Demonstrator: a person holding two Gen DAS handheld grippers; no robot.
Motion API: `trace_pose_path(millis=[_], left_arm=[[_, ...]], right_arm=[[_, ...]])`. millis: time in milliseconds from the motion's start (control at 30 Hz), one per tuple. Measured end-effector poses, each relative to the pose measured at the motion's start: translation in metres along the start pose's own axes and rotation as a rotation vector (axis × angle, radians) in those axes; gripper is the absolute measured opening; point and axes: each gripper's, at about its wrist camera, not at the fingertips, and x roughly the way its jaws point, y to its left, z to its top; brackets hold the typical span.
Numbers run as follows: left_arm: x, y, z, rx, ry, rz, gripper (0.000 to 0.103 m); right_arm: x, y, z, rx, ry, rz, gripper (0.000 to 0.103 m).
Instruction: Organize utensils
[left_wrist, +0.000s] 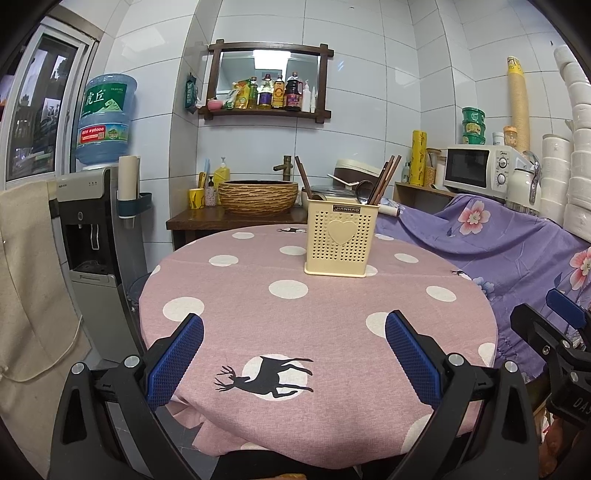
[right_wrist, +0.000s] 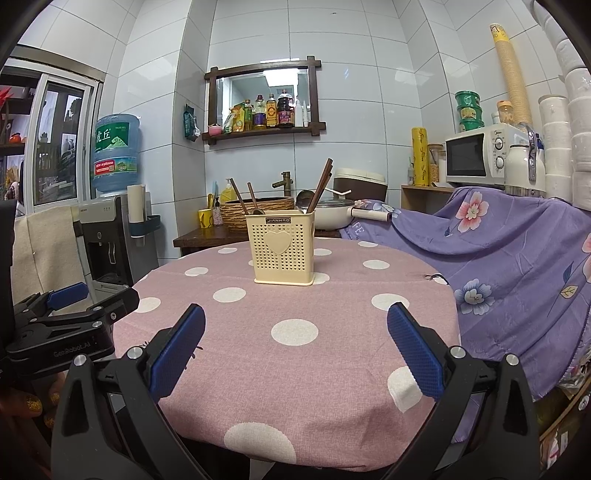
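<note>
A cream perforated utensil holder (left_wrist: 341, 240) with a heart on its front stands on the far part of the round table (left_wrist: 317, 332); it also shows in the right wrist view (right_wrist: 282, 249). Brown chopsticks (left_wrist: 386, 179) and wooden handles (right_wrist: 239, 195) stick up out of it, with a metal ladle (right_wrist: 304, 199). My left gripper (left_wrist: 294, 326) is open and empty above the near table edge. My right gripper (right_wrist: 296, 319) is open and empty, to the right of the left one.
The table wears a pink polka-dot cloth with a deer print (left_wrist: 269, 376). A purple floral cloth (right_wrist: 517, 251) covers furniture on the right. A water dispenser (left_wrist: 92, 229) stands left. A basin counter (left_wrist: 258, 195), microwave (right_wrist: 476, 155) and pot (right_wrist: 332, 214) are behind.
</note>
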Motion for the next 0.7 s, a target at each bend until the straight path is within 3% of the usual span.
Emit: trace_pose_path(millis=[700], left_arm=[[-0.0022,0.0036,-0.0006,-0.009,-0.003,-0.008,0.097]], right_arm=[[-0.0006,-0.0008,0.0007,-0.004,0.005,0.004,0.097]])
